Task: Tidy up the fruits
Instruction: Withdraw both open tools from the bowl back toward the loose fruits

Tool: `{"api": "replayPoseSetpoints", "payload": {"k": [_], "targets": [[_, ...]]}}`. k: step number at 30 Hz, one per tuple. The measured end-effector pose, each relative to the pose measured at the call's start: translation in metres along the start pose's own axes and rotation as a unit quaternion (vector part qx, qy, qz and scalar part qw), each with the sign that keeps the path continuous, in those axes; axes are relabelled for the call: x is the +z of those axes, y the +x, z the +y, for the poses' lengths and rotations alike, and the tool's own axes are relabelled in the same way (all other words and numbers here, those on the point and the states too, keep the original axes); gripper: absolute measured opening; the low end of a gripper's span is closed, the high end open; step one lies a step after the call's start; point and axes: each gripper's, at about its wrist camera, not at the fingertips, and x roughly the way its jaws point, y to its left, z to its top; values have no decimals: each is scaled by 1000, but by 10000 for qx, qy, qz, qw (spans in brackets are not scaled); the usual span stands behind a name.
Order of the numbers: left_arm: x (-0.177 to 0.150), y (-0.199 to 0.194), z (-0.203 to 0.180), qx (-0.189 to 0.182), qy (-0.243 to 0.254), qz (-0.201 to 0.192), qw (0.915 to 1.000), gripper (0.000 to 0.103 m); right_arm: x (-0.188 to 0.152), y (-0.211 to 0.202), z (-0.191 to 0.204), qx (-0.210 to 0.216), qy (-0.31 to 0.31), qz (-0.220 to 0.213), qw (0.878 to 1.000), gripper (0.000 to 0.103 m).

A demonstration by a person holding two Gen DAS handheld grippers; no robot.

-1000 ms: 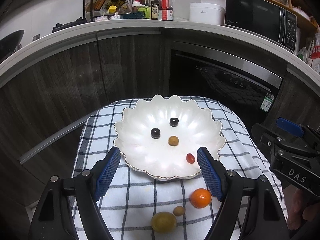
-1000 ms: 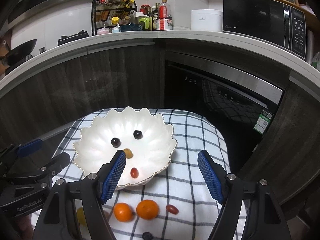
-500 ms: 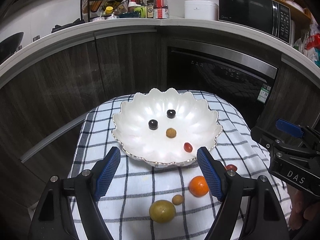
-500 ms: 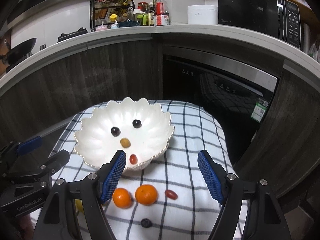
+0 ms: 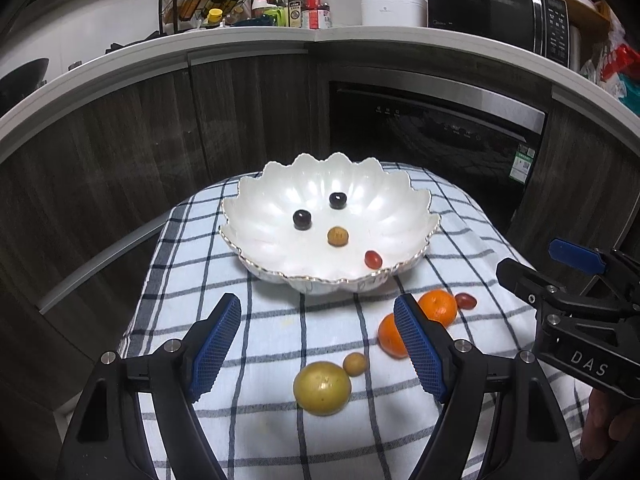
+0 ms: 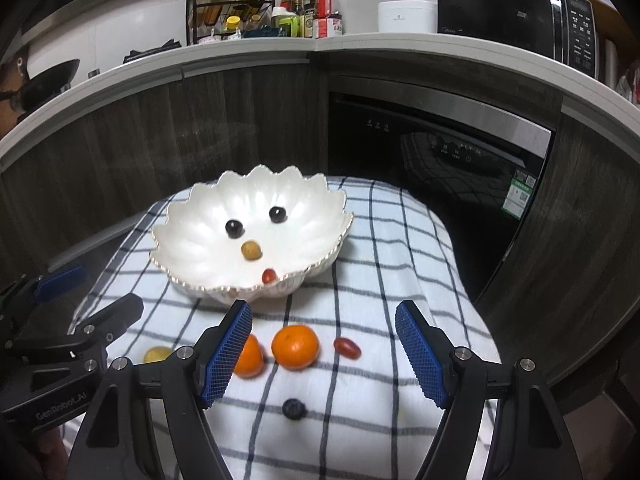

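Note:
A white scalloped bowl (image 5: 256, 216) (image 6: 192, 216) sits on a checked cloth and holds two dark grapes (image 5: 302, 219), a small tan fruit (image 5: 338, 236) and a red cherry tomato (image 5: 373, 259). On the cloth in front lie a yellow-green fruit (image 5: 322, 388), a small tan fruit (image 5: 355, 363), two oranges (image 6: 295, 346) (image 6: 250, 356), a red cherry tomato (image 6: 347, 348) and a blueberry (image 6: 294, 408). My left gripper (image 5: 318, 344) hangs open above the cloth, nothing between its blue pads. My right gripper (image 6: 324, 350) is open too, over the oranges.
The checked cloth (image 5: 272, 320) covers a small table in front of dark wooden cabinets and a built-in oven (image 5: 436, 128). The counter above carries a spice rack (image 5: 204, 0), bottles and a microwave (image 5: 496, 4). A person's fingers (image 5: 604, 424) show at the right edge.
Both grippers have drawn back and sunk, so the bowl sits farther up in each view and more loose fruit shows on the cloth. Both jaws keep the same width.

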Motion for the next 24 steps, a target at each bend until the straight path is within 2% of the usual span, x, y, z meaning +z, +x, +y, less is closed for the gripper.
{"api": "replayPoseSetpoints", "payload": {"k": [16, 24], "targets": [[-48, 13, 1, 17, -51, 80, 10000, 79, -42, 13, 7, -99, -53, 96, 9999, 75], [-64, 22, -6, -6, 115, -26, 9999, 79, -62, 22, 9, -101, -110, 197, 9997, 75]]}}
